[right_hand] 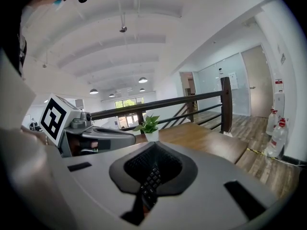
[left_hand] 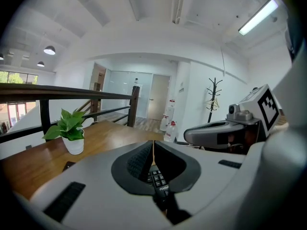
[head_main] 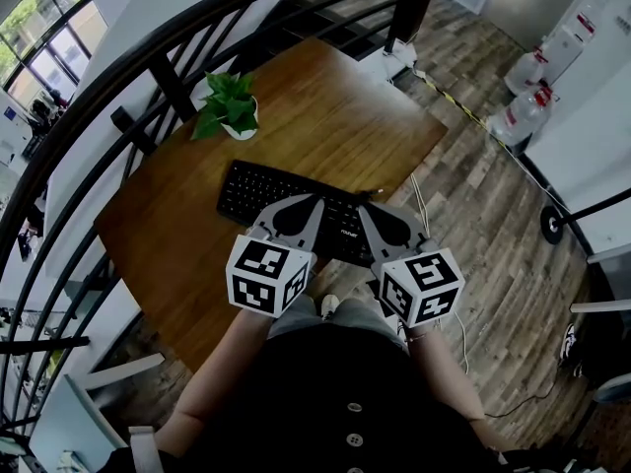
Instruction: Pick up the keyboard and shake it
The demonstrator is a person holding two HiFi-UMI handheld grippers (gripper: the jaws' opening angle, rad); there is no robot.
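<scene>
**Grippers closed over a keyboard lying flat**

Left gripper [head_main: 299, 211] and right gripper [head_main: 386, 219] sit side by side above the near part of the black keyboard [head_main: 258, 187]. Each gripper's own view shows its jaws drawn together, tips meeting. Nothing is pinched between them, and keys show only through the hollow underneath. Whether the jaws touch the keys I cannot tell.

The keyboard appears to lie flat, keys up, on the wooden table [head_main: 330, 101]. It is well short of the potted plant [head_main: 229, 108].

Its long axis runs across the person from left to right, somewhat slanted. The left end lies farther off and the right end nearer, towards the table's corner. The near long edge is hidden under the grippers.

This would fit a moment ahead of a lift, or one after the board has been set back down.

In my judgement, either way:
- The two grippers should stay level with each other.
- They should be spaced evenly about the board's middle, so its length does not swing or tip.
- They should keep off the keys.
- They should stay clear of the white cable [head_main: 421, 203] at the right end.
</scene>
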